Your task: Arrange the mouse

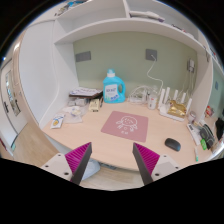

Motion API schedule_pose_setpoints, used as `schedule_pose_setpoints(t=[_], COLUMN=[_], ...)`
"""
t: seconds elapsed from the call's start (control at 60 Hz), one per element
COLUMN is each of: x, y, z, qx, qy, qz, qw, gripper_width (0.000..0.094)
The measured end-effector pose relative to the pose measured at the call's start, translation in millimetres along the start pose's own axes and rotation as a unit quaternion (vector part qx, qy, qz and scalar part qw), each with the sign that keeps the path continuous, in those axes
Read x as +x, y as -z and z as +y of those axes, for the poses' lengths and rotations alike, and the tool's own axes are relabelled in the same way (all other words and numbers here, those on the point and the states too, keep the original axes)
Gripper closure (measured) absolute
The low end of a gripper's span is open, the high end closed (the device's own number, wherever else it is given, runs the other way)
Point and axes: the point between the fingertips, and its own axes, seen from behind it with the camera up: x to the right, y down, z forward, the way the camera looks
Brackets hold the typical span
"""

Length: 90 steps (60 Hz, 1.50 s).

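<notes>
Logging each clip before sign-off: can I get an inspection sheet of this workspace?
Surface: light wooden desk in a white alcove.
Job's things: small black computer mouse on the desk beside the pink rectangular mouse mat, beyond the fingers.
Clutter: blue detergent bottle; white router with antennas; boxes and papers.
Grippers: gripper open, nothing between its fingers.
Cables: white cable running up the back wall.
Surroundings: white shelf above the desk.
</notes>
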Motion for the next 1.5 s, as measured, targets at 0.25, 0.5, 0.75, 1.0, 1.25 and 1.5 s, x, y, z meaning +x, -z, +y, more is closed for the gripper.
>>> schedule_pose_setpoints(t=[0.25,0.5,0.75,1.0,1.25,1.5], x=[95,235,334,356,372,376], y=[-12,-42,-106,-158,-191,-207], z=[62,135,137,110,87,76], qx=[-0.040,-0.075,-0.045,-0.024,-0.008,-0.001], qy=[-0.023,-0.021,-0.017,-0.008,-0.025,-0.020], qz=[0.026,0.079,0.119,0.098,0.088,0.092], qw=[0.999,0.994,0.992,0.995,0.996,0.996], gripper_width=[0.0090,0.0088,0.0092,0.0082,0.0188,0.0484])
